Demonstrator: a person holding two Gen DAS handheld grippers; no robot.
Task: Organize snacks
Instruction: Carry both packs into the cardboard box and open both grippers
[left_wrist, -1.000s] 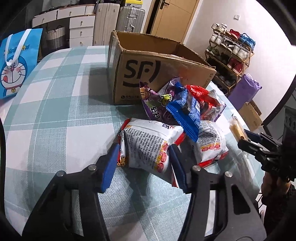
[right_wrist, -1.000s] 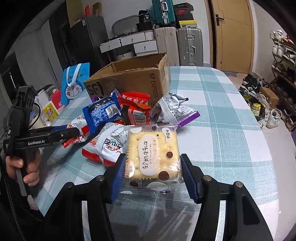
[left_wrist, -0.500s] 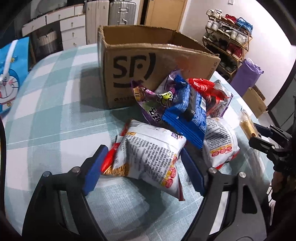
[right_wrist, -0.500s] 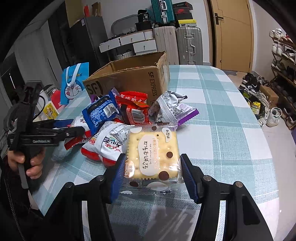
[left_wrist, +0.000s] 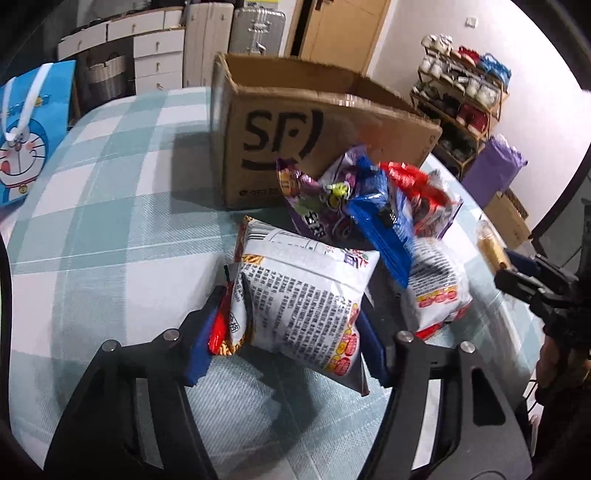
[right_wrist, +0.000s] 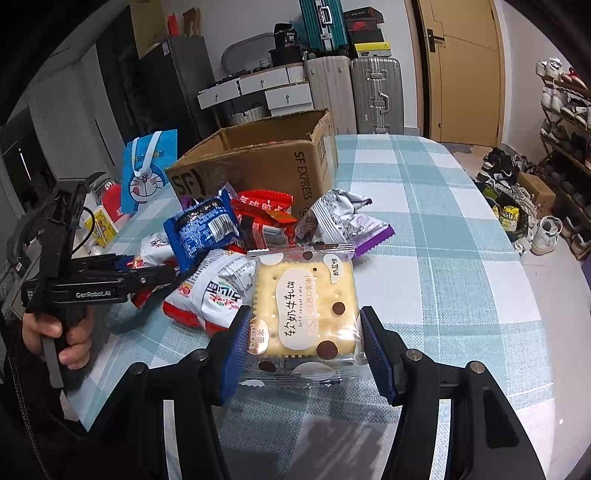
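Checked bench (right_wrist: 424, 206): cardboard box (left_wrist: 295, 122), snack heap beside it. Left gripper (left_wrist: 288, 336) jaws, just closing, pinch white noodle packet (left_wrist: 303, 295). Right gripper (right_wrist: 306, 343) jaws clamp cracker packet (right_wrist: 303, 306).

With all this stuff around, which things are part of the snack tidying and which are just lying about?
Part of the job:
- white printed snack bag, between the left gripper pads, whose jaws have just been closing
- clear-wrapped square cracker pack, in the right gripper
- blue foil snack packet
- brown cardboard box

Lying about:
- blue cartoon gift bag
- silver suitcases
- shoe rack
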